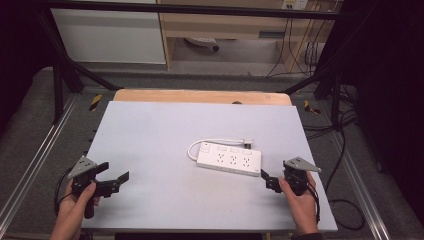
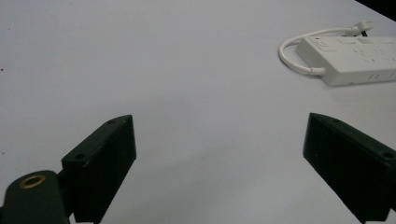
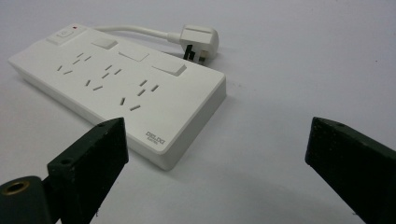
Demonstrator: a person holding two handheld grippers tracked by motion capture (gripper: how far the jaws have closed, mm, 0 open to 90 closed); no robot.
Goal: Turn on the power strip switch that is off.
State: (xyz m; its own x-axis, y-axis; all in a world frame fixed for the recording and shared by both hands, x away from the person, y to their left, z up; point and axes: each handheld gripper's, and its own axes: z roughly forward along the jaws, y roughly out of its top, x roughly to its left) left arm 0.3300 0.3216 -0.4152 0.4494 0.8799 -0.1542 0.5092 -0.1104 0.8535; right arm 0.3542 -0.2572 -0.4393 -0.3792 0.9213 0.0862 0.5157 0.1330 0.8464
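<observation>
A white power strip [image 1: 229, 161] lies flat right of the middle of the pale table, its short white cord [image 1: 192, 147] looping round to a plug [image 1: 247, 142] behind it. The right gripper view looks at the strip [image 3: 121, 88] from close by, with its sockets, switches and the plug [image 3: 200, 42]. My right gripper [image 1: 267, 179] [image 3: 217, 163] is open just off the strip's near right corner, touching nothing. At the table's near left my left gripper [image 1: 114, 175] [image 2: 219, 158] is open over bare table, with the strip [image 2: 350, 58] far off at upper right.
The grey-white table top [image 1: 165, 150] ends in a wooden strip [image 1: 200, 96] at the back. Black frame bars [image 1: 60, 75] and cables [image 1: 345, 145] flank the table. A shelf unit [image 1: 225, 30] stands behind.
</observation>
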